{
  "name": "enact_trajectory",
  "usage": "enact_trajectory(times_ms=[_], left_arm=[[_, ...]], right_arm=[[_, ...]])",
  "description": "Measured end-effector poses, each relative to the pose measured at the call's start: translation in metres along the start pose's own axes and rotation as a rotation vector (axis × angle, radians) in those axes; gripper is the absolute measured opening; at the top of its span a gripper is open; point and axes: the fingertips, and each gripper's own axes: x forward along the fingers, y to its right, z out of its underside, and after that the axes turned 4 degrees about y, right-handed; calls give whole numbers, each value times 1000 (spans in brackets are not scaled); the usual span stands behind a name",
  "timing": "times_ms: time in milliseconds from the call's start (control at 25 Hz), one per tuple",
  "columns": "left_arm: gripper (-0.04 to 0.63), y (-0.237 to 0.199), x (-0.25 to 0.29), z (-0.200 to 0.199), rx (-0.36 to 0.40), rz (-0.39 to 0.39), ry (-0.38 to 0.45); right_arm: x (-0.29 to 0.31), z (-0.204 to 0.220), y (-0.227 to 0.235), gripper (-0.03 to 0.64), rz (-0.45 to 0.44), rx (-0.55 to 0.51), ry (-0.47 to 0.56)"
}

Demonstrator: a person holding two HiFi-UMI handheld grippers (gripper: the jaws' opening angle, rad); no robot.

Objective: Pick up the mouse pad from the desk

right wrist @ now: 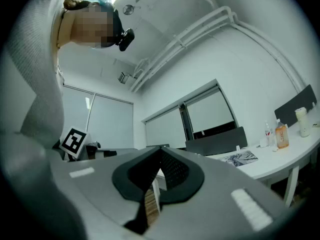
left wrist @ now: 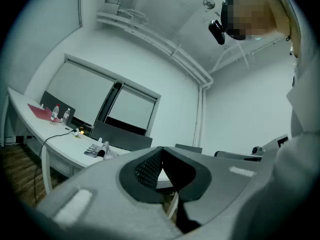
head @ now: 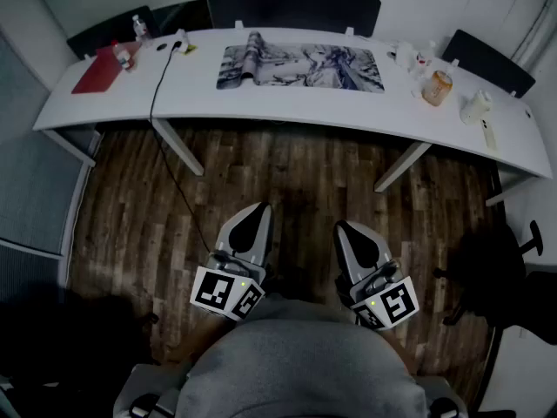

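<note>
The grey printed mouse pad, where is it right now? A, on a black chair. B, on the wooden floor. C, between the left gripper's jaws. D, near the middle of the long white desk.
D: the grey printed mouse pad lies near the middle of the long white desk, untouched.

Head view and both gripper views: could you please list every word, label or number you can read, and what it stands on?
None can be read in any view.
Left tool and right tool: square coded markers only, no letters.
Mouse pad: printed artwork, no legible words.
Bottle and orange jar on the desk: labels too small to read.
</note>
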Motion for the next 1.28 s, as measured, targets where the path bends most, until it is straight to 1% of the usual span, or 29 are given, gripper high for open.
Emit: enact_trajectory(times_ms=[440,680,800,1000,1120,1280], left_arm=[[-2,-2,-6,-1,-6,0,3],[-2,-8,-11,-1,-2,-8,1],[-2,-14,-12,-2,-8,-16,3],[-2,-25,-14,-2,-26,-17,0],[-3,-33,-15,-3,-28,-15,-1],[-2,-47,-19,-2,-33,-6,-13]], right_arm=[[-1,2,-4,2,8,-1,2],[2,3,-9,2,8,-19,6],[4,4,-9,2,22,-12,7],[7,6,-1,2,64,39,42],[9,10,2,2,86,37,55],[17,17,-6,2,95,37,66]])
